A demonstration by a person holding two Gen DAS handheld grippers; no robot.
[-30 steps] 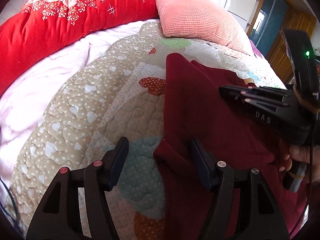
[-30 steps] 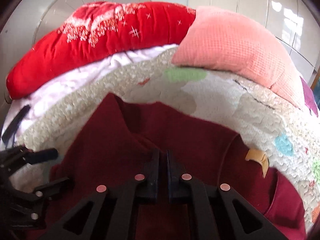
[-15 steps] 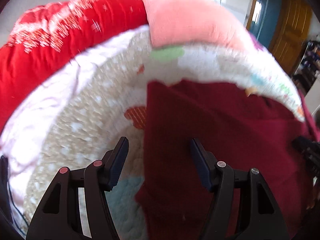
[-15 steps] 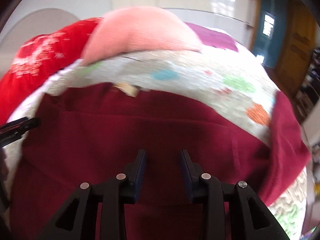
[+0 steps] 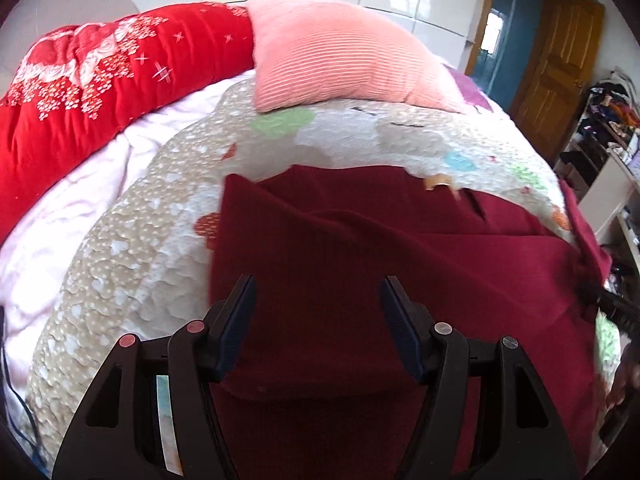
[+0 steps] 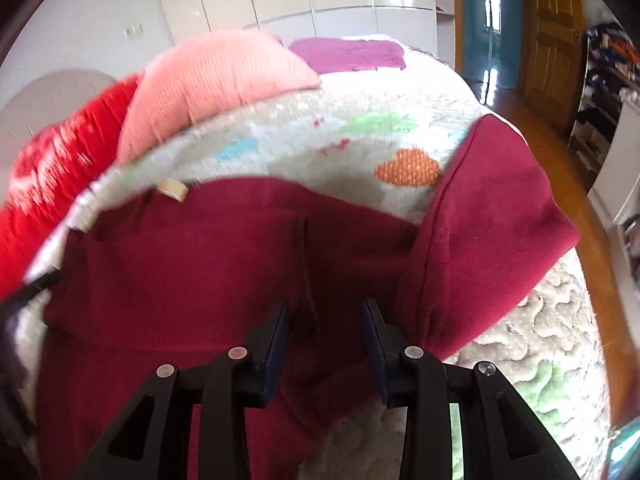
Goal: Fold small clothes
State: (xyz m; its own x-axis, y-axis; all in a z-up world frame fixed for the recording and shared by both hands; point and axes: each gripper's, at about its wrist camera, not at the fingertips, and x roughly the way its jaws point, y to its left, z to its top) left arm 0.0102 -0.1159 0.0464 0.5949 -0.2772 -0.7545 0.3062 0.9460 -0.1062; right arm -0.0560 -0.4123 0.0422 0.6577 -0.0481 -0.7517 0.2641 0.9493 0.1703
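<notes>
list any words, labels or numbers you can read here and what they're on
None can be read.
The small tan tag on the dark red garment is too small and blurred to show any text.
The red quilt carries only flower and star patterns, no lettering.

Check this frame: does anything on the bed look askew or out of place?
Only the dark red garment: its right sleeve sticks out unfolded over the quilt, while the left side is already folded in. Nothing spilled or damaged.

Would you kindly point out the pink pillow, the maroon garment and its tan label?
pink pillow (image 5: 340,56), left wrist view, ribbed front.
maroon garment (image 5: 360,248), left wrist view, middle.
tan label (image 6: 173,189), right wrist view, centre.
</notes>
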